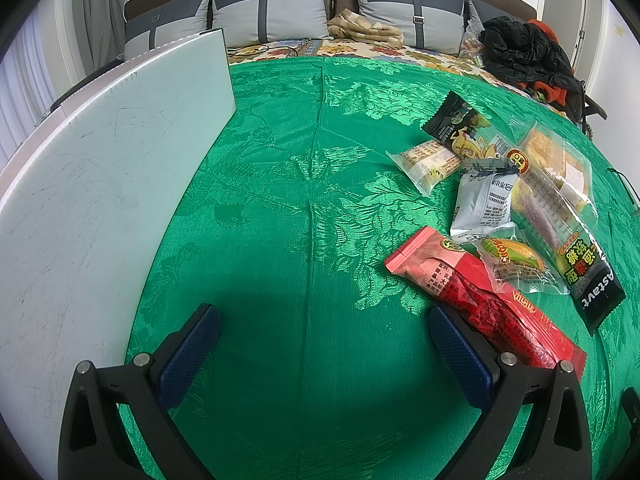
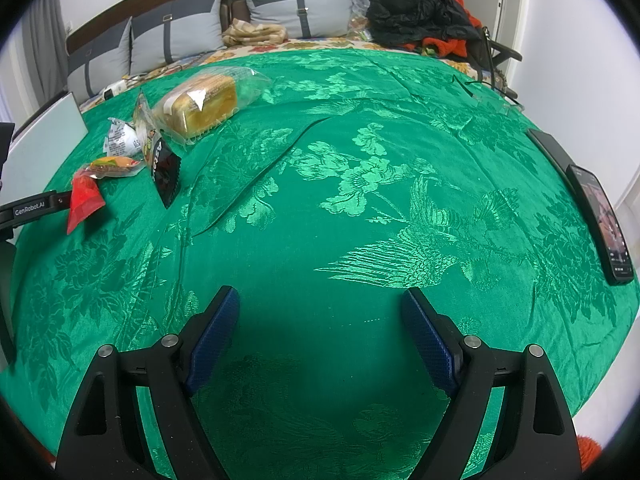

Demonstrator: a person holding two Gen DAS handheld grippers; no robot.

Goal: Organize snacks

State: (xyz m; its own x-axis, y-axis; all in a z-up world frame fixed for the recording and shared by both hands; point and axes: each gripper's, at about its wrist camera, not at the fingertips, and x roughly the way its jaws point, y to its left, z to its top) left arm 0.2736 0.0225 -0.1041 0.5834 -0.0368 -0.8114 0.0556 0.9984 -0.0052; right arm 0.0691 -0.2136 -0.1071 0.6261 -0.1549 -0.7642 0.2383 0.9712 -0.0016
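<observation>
Snacks vs tongs, green cloth (image 1: pixel 280 160)
L gripper (image 1: pixel 324 320) & R gripper (image 2: pixel 320 300) wide, empty; snack pile (image 1: pixel 500 200) at L's 2 o'clock, red pack (image 1: pixel 480 300) beside L's right finger.

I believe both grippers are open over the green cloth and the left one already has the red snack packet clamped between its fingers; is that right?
Not quite. In the left wrist view the left gripper is open with only green cloth between its fingers; the red snack packet lies on the cloth outside its right-hand finger, unclamped. The right gripper is open too.
</observation>
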